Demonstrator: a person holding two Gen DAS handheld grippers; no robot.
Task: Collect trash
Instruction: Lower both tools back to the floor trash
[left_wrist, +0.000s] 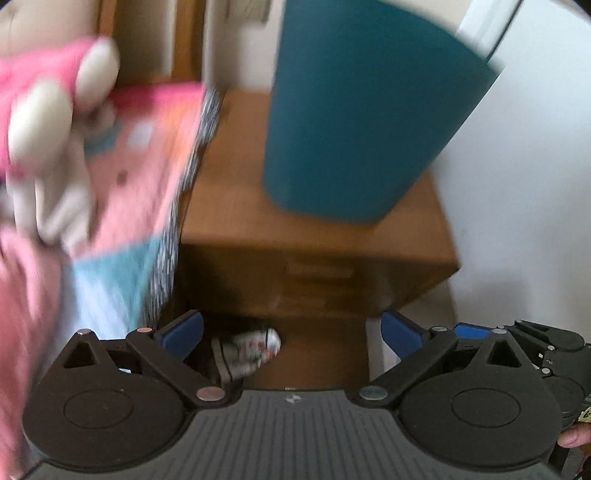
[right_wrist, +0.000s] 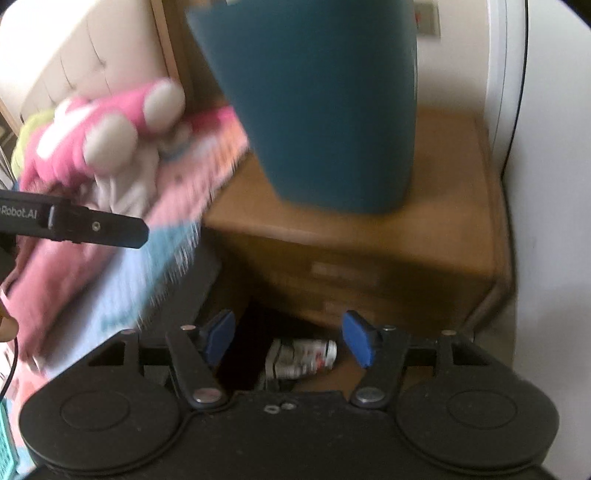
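Observation:
A crushed silver can (left_wrist: 248, 350) with red print lies on the floor, in the dark gap between the bed and the wooden nightstand (left_wrist: 317, 225). A teal bin (left_wrist: 362, 110) stands on top of the nightstand. My left gripper (left_wrist: 291, 332) is open wide above the can, which shows near its left blue pad. In the right wrist view the same can (right_wrist: 303, 358) lies between and beyond the blue pads of my right gripper (right_wrist: 290, 341), which is open and touches nothing. The teal bin (right_wrist: 325, 107) fills the upper middle there. Both views are blurred.
A bed with a pink and light blue cover (left_wrist: 122, 192) and a pink plush toy (left_wrist: 48, 107) crowds the left side. A white wall (left_wrist: 535, 184) stands on the right. The left gripper's black body (right_wrist: 74, 221) crosses the left of the right wrist view.

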